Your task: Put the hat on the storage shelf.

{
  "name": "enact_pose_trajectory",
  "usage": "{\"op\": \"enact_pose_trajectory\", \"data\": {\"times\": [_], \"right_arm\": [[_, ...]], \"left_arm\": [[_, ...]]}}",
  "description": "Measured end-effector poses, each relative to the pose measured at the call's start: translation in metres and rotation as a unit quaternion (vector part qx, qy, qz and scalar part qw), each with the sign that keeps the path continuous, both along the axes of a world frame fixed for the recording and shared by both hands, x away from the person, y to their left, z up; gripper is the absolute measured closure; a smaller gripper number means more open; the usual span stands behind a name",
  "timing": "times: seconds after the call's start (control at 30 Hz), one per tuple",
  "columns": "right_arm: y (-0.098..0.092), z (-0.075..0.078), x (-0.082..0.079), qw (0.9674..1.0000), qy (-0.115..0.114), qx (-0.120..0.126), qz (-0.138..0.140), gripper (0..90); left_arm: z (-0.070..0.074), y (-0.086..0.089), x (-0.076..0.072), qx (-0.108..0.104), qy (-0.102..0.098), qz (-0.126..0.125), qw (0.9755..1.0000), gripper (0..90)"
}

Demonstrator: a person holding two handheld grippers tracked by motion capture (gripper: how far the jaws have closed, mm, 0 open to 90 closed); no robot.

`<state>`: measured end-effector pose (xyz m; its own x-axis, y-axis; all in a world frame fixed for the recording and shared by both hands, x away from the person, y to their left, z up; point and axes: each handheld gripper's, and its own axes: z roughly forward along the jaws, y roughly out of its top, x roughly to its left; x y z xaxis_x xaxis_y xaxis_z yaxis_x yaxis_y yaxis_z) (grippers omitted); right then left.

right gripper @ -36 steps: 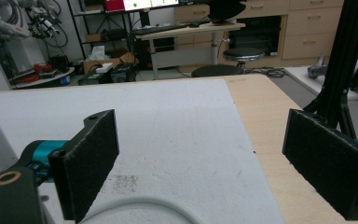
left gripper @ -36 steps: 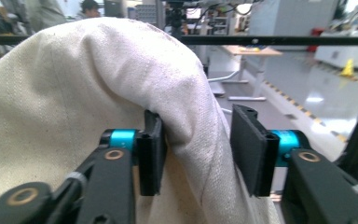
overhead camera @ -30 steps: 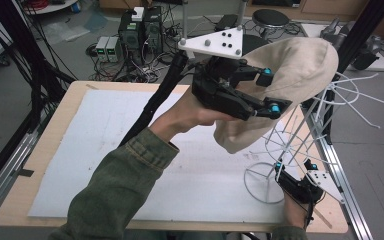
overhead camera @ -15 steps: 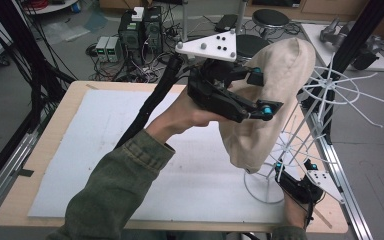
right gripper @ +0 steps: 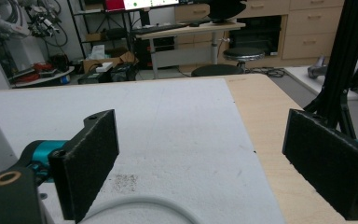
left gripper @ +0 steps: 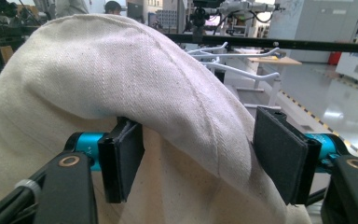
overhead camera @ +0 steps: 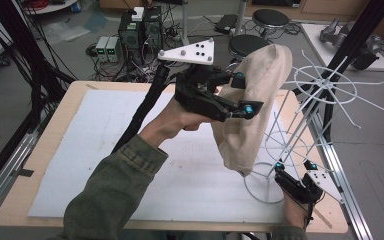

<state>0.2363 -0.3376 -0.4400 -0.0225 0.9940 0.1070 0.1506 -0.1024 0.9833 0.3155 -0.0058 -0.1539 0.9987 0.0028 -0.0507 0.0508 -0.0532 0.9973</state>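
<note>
Since earlier frame, hat [overhead camera: 252, 105] sinks onto white rack [overhead camera: 325, 90], frame centre-right; my left gripper [overhead camera: 242, 92] jaws just opening, straddling soft, light, floppy fabric. Regrip by seam fold. Right gripper [overhead camera: 294, 166] spread, empty, above counter [overhead camera: 45, 145].

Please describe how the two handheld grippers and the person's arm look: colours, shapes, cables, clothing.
Both grippers are black with flat black pads and turquoise fittings at the jaws. The left gripper carries a pale three-cornered plate with dark dots, and a thick black cable trails from it. The right gripper has a white plate too. The left arm wears an olive green sleeve.
</note>
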Motion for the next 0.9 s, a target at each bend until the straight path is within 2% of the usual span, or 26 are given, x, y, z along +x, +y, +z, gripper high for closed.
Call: {"op": "enact_pose_trajectory", "data": {"times": [0.2,0.23,0.37,0.47,0.6,0.63,0.73,0.87,0.9], "right_arm": [[0.0,0.0,-0.001,1.0,0.002,0.003,0.0,9.4],[0.0,0.0,0.0,1.0,0.0,0.0,0.0,9.4],[0.0,0.0,-0.001,1.0,0.001,0.0,0.0,9.4],[0.0,0.0,-0.001,1.0,0.006,0.001,0.001,9.4],[0.001,0.0,-0.002,0.9999,0.011,0.01,0.001,9.4],[0.0,0.0,-0.001,1.0,0.004,-0.003,0.0,9.4],[0.0,0.0,-0.001,1.0,0.004,-0.002,0.0,9.4],[0.0,0.0,-0.001,1.0,0.003,-0.004,-0.001,9.4],[0.0,0.0,-0.001,1.0,0.005,-0.002,-0.003,9.4]], "left_arm": [[0.0,0.007,0.001,-0.009,0.002,0.006,0.9999,32.1],[-0.001,0.01,0.001,-0.018,0.003,0.009,0.9998,32.1],[-0.003,0.016,0.002,-0.029,0.007,0.015,0.9994,31.9],[-0.006,0.026,0.006,-0.048,0.018,0.027,0.9983,31.8],[-0.009,0.034,0.008,-0.054,0.023,0.034,0.9977,31.8],[-0.009,0.034,0.008,-0.054,0.023,0.034,0.9977,31.8],[-0.013,0.04,0.008,-0.058,0.024,0.041,0.9971,31.9],[-0.019,0.048,0.009,-0.067,0.021,0.063,0.9955,31.9],[-0.022,0.053,0.01,-0.076,0.025,0.073,0.9941,31.9]]}}
